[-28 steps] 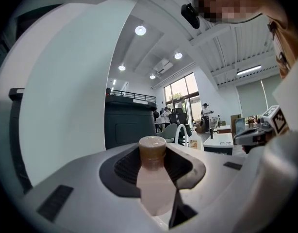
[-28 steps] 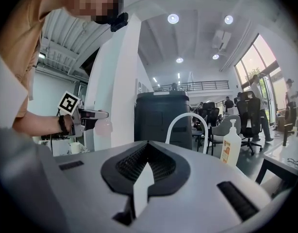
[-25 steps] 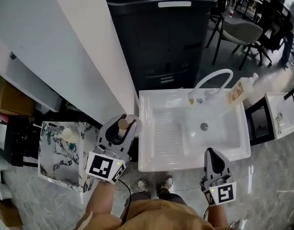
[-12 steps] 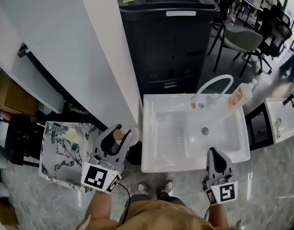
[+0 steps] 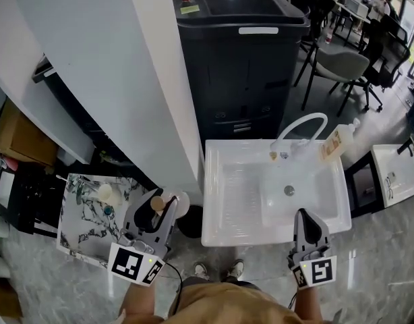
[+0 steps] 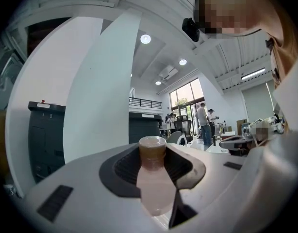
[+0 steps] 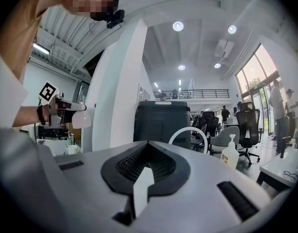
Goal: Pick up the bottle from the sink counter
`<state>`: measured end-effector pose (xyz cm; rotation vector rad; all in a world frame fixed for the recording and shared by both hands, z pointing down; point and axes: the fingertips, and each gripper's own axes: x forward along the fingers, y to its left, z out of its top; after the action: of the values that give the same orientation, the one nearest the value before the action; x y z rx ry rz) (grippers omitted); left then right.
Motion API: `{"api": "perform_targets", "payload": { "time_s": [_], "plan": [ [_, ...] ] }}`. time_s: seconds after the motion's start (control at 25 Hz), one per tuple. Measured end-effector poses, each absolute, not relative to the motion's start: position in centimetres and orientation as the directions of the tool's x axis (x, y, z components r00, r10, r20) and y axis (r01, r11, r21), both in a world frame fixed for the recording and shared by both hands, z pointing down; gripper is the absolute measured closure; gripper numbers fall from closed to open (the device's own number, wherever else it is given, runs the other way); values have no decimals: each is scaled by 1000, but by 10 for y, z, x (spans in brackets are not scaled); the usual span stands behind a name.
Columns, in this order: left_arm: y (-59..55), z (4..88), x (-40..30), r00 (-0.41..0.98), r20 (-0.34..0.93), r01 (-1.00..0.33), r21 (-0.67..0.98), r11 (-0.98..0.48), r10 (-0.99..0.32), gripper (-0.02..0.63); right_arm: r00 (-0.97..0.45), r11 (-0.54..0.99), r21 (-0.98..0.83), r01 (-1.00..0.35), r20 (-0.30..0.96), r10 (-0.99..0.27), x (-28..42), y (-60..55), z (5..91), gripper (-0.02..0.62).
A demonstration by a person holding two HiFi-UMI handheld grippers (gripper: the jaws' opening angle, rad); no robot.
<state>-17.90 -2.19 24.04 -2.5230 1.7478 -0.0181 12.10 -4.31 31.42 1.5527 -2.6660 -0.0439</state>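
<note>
In the head view the small brown-capped bottle [image 5: 156, 202] is hanging clear of the white sink worktop [image 5: 214, 181], off its left edge, in the left gripper [image 5: 161, 209] — so the pick-up itself looks done, and I judge that only carrying it off is remaining. A soap pump bottle [image 5: 336, 140] is standing untouched at the worktop's back right corner, beside the arched faucet [image 5: 298, 120]. The right gripper [image 5: 305, 216] is hovering at the worktop's near edge. In the left gripper view the jaws are clamping the bottle just below its cap, and its width is holding them well apart. In the right gripper view the jaws are pressing together — nothing is sitting between them.
</note>
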Motion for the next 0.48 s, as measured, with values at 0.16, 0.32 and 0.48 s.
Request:
{"api": "perform_targets", "payload": {
  "time_s": [0.16,0.32,0.48],
  "plan": [
    [-11,233,-186,338,-39,-940,-65,-336,-940,474,-484,485,63,-872,28,-875,124,-43,309,595],
    [-1,228,-194,324,-43,-945,-66,-321,-945,474,-471,472,71,-879,29,-882,129,-43,305,595],
    [8,224,-201,306,-45,-951,-64,-303,-951,474,-465,465,79,-882,26,-885,132,-42,301,595]
  ]
}}
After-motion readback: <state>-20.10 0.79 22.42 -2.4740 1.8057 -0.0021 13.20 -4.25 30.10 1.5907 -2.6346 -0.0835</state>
